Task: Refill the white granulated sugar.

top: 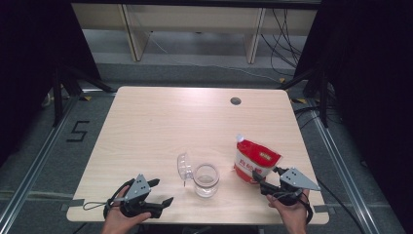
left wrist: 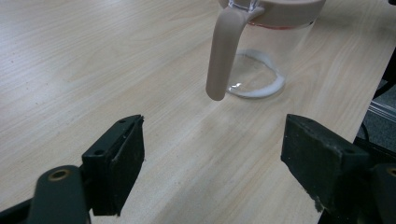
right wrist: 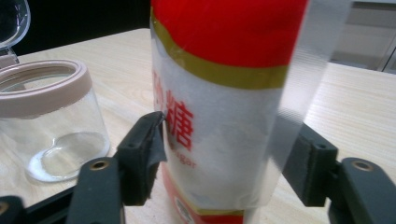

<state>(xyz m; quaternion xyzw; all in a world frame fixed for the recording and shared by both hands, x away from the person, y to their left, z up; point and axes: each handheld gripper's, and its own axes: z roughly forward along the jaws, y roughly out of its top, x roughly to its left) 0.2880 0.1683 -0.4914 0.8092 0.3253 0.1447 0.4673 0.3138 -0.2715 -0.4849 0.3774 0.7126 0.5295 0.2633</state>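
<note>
A red and white sugar pouch point(top: 255, 158) with a white spout stands tilted at the table's front right. My right gripper point(top: 265, 174) has its jaws on either side of the pouch's lower part. In the right gripper view the pouch point(right wrist: 219, 116) takes up the whole gap between the pads of the gripper point(right wrist: 224, 158). A clear glass jar point(top: 206, 179) with a pale pink rim stands left of the pouch, its clear lid point(top: 184, 165) flipped open. My left gripper point(top: 160, 191) rests open near the front edge, left of the jar. Its jaws point(left wrist: 212, 158) point at the jar point(left wrist: 266, 46) and its pink strap point(left wrist: 222, 56).
The wooden table point(top: 170, 122) has a round cable hole point(top: 235, 101) at the back right. Black stands and cables flank it on the floor. In the right gripper view the jar point(right wrist: 51, 121) stands close to the left of the pouch.
</note>
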